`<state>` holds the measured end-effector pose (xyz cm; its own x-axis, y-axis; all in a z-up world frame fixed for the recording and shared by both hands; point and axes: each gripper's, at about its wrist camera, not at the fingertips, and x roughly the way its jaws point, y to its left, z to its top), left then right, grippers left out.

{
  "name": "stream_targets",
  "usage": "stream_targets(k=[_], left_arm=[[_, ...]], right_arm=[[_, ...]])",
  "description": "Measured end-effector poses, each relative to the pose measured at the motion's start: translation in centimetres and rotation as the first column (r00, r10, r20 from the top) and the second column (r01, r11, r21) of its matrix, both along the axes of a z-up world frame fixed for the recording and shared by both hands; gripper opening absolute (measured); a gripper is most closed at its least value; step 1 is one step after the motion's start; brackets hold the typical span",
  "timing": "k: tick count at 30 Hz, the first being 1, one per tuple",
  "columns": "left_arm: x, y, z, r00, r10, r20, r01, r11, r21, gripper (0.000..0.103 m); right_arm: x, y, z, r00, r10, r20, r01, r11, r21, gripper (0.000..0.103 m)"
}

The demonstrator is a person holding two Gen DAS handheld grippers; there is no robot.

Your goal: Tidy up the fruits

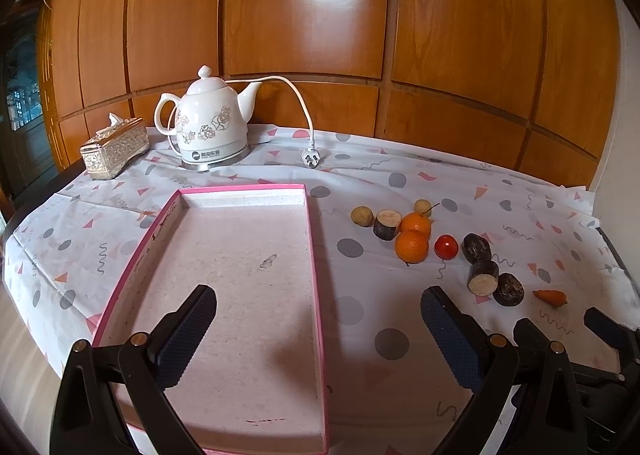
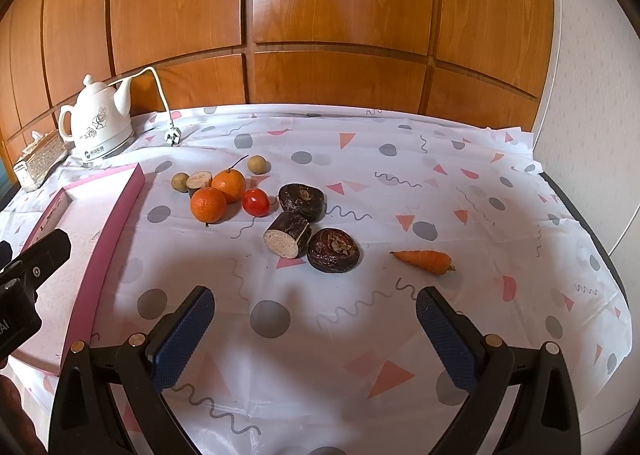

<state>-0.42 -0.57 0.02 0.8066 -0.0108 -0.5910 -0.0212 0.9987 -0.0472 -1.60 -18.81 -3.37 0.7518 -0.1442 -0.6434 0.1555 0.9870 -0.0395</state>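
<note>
A shallow pink-rimmed box lies empty on the table; its rim shows in the right wrist view. To its right lie two oranges, a small tomato, two longans, dark sugarcane pieces, two water chestnuts and a small carrot. My left gripper is open and empty above the box's right rim. My right gripper is open and empty over the cloth, in front of the produce.
A white electric kettle with its loose cord and plug stands at the back left beside a silver tissue box. Wood panelling backs the table. A white wall bounds the right side.
</note>
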Motion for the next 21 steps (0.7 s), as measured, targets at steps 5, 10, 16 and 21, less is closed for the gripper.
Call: stream_targets(k=[5, 10, 16, 21], left_arm=[[-0.04, -0.13, 0.06, 1.000, 0.000, 0.001, 0.000, 1.000, 0.006, 0.103], [-0.28, -0.11, 0.27, 1.000, 0.001, 0.011, -0.002, 1.000, 0.011, 0.103], [-0.35, -0.01, 0.31, 1.000, -0.001, 0.016, 0.001, 1.000, 0.010, 0.103], [-0.45, 0.04, 0.30, 1.000, 0.000, 0.016, 0.000, 1.000, 0.009, 0.103]], right_arm=[[-0.02, -0.06, -0.04, 1.000, 0.000, -0.001, 0.000, 1.000, 0.003, 0.102], [-0.11, -0.22, -0.04, 1.000, -0.004, 0.003, 0.004, 1.000, 0.009, 0.102], [-0.11, -0.09, -0.11, 1.000, 0.000, -0.002, 0.000, 1.000, 0.004, 0.102], [-0.10, -0.14, -0.11, 1.000, -0.002, -0.004, 0.002, 1.000, 0.005, 0.102]])
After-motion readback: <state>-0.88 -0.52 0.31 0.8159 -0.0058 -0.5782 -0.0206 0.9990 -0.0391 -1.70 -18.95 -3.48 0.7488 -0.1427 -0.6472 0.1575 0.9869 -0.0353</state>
